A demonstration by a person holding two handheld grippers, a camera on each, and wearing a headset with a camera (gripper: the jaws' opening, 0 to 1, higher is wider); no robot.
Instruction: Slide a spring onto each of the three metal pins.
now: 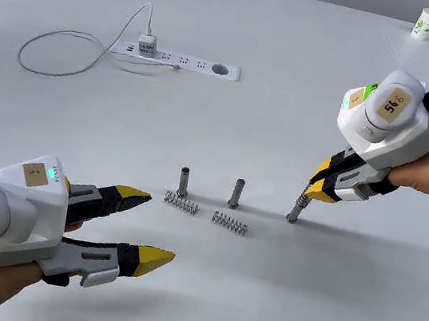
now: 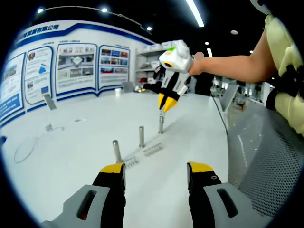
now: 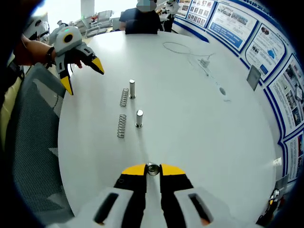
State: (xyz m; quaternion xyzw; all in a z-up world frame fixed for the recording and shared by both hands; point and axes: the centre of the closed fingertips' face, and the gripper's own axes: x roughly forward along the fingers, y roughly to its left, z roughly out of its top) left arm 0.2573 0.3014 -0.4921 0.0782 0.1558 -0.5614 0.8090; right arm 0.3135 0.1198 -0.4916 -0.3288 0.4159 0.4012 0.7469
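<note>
Being judged light and easily kinked, the spring [image 1: 303,199] is pinched by its upper coils between the closed fingers of the right gripper [image 1: 317,190] atop the rightmost pin [image 1: 293,215], while the left gripper [image 1: 154,226] is held wide open and empty.

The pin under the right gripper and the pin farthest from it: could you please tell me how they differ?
The right-hand pin has the held spring on its top, pinched by the right gripper; the left-hand pin is bare. The left-hand pin stands free, a loose spring flat beside it, the open left gripper apart; the right-hand pin sits under shut jaws. Both stand upright on the table.
</note>
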